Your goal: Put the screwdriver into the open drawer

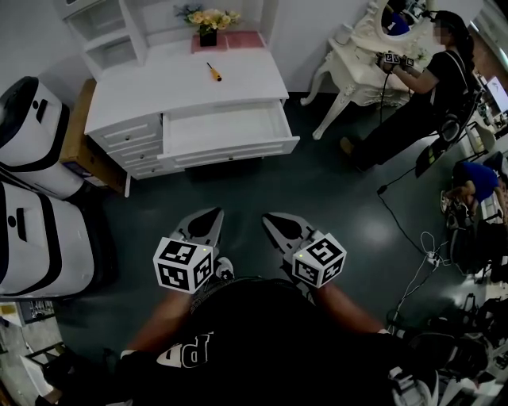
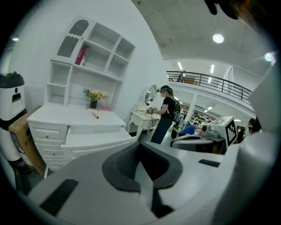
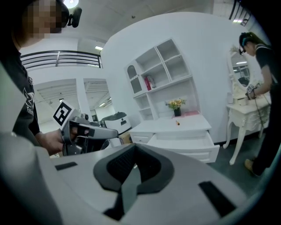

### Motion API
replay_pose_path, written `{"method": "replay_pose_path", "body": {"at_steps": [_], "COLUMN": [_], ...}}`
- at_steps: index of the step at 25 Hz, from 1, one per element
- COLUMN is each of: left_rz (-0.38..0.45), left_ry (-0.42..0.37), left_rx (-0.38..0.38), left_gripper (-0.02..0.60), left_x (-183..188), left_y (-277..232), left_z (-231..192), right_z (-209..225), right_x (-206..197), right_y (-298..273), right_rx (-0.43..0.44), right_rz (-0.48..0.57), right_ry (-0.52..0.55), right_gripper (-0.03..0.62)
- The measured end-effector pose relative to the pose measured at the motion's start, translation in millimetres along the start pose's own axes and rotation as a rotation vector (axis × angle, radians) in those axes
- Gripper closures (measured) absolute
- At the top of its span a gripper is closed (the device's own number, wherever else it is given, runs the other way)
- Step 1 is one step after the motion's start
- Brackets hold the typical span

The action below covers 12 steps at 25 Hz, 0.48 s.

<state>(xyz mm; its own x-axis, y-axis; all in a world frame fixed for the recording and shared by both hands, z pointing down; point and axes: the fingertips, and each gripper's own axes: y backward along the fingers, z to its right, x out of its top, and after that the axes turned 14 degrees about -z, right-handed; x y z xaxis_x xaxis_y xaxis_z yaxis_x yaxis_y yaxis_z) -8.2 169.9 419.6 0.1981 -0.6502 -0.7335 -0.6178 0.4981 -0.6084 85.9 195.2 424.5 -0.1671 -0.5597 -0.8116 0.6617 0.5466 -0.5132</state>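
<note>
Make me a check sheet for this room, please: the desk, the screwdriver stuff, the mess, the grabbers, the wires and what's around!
Surface: white desk top, mostly bare.
Job's things: screwdriver lies on the desk top, behind the open drawer; nothing seen inside the drawer.
Clutter: vase of flowers and a pink mat at the back.
Grippers: left gripper and right gripper both shut, empty, over the floor, well short of the desk.
Cables: black cable across the floor at the right.
Surroundings: another person at a white dressing table; white machines at the left.
</note>
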Motion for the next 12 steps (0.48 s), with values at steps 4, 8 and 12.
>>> {"method": "replay_pose_path", "body": {"at_steps": [4,8,12], "left_rz": [0.002,-0.005,-0.008], "left_ry": [-0.021,-0.034,-0.04], "left_rx": [-0.008,-0.016,-0.032], "left_gripper": [0.571,0.571,0.569], "left_x": [9.0,13.3,18.6], "left_y": [1.8,0.5,-2.1], "left_z": [-12.8,-25.9,-35.8], "right_z": [-0.3,-0.9,1.1], "right_x": [10.7,17.2,22.4], "right_y": [-12.2,-24.1,-32.6], "right_rx": [-0.011,-0.021,-0.039], "right_rz": [0.011,0.014,0.014], "right_ry": [0.001,-0.002,-0.009], "right_gripper": [0.585,0.585,0.585]}}
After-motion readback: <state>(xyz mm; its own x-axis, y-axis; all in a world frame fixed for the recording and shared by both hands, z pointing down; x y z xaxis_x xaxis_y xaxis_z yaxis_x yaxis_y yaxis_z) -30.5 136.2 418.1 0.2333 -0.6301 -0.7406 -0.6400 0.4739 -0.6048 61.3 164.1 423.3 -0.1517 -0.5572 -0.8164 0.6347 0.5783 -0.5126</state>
